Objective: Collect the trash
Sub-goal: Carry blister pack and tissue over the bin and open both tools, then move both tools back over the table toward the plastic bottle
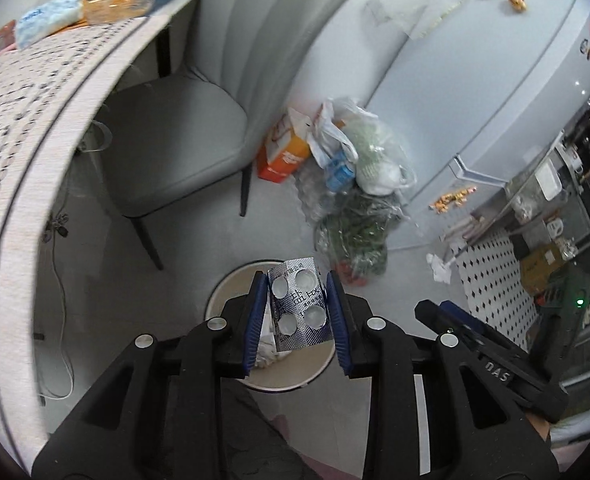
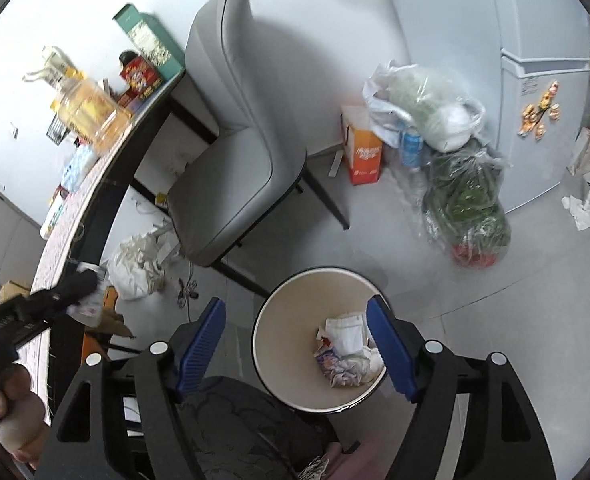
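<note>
My left tongs point(image 1: 298, 320) pinch an empty blister pack point(image 1: 299, 306) above the bin point(image 2: 267, 344) on the floor; my right tongs point(image 2: 299, 346) hang spread, holding nothing. Next, I judge: release to drop it in.

A silver foil pill sheet point(image 1: 299, 305), its four round pockets pressed out and printed with dark characters, is pinched upright and a little tilted between the blue pads point(image 1: 257, 322) of the left gripper point(image 1: 299, 320), right over the round cream trash bin point(image 2: 279, 344). Down in the bin sits crumpled paper and wrappers point(image 2: 347, 352), heaped against one side.
</note>
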Demonstrator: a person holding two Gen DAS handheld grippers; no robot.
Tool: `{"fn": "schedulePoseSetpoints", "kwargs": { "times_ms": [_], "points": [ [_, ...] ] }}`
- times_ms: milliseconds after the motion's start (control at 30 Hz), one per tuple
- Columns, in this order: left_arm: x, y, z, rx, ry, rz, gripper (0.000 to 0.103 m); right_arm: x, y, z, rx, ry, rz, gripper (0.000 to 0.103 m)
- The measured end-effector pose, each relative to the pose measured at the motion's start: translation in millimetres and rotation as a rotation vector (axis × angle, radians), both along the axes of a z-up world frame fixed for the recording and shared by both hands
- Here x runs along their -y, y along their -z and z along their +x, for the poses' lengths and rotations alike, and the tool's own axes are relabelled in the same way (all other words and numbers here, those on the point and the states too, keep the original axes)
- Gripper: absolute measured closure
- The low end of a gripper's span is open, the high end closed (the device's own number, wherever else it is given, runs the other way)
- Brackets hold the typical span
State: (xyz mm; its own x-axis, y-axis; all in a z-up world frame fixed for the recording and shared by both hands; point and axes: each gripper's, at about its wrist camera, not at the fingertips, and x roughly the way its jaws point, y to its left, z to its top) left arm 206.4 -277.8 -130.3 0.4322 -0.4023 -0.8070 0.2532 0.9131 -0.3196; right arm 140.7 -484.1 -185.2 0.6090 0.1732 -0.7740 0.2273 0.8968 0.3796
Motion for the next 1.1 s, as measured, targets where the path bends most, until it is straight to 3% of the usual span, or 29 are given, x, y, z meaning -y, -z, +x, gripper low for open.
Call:
{"fn": "schedulePoseSetpoints", "kwargs": {
  "times_ms": [67,100,200,300,733,1100],
  "points": [
    [6.4,-0.6,1.1,-0.004,0.010,-0.017,0.063,2.7,-5.3,-1.8,0.013,0.007,0.001,0.029],
    [8.3,-2.0,1.6,-0.005,0.011,-0.032,0.048,4.2,-7.9,-2.1,0.019,0.009,0.002,0.029],
    [6.9,-7.6,-0.2,0.019,0.011,-0.059,0.019,6.0,-14.6,-3.6,0.034,0.009,0.001,0.029],
    [-1.2,-13.9,-0.8,0.031,0.000,-0.068,0.011,2.7,-18.9,-4.9,0.042,0.002,-0.002,0.029],
    [-79.8,-42.6,-22.0,0.101,-0.142,-0.099,0.006,-41.7,-36.4,-0.9,0.069,-0.086,-0.022,0.022],
    [-152.7,-75.0,-52.0,0.204,-0.273,-0.115,0.006,-105.0,-80.3,4.9,0.152,-0.180,-0.034,0.008]
  ]
}}
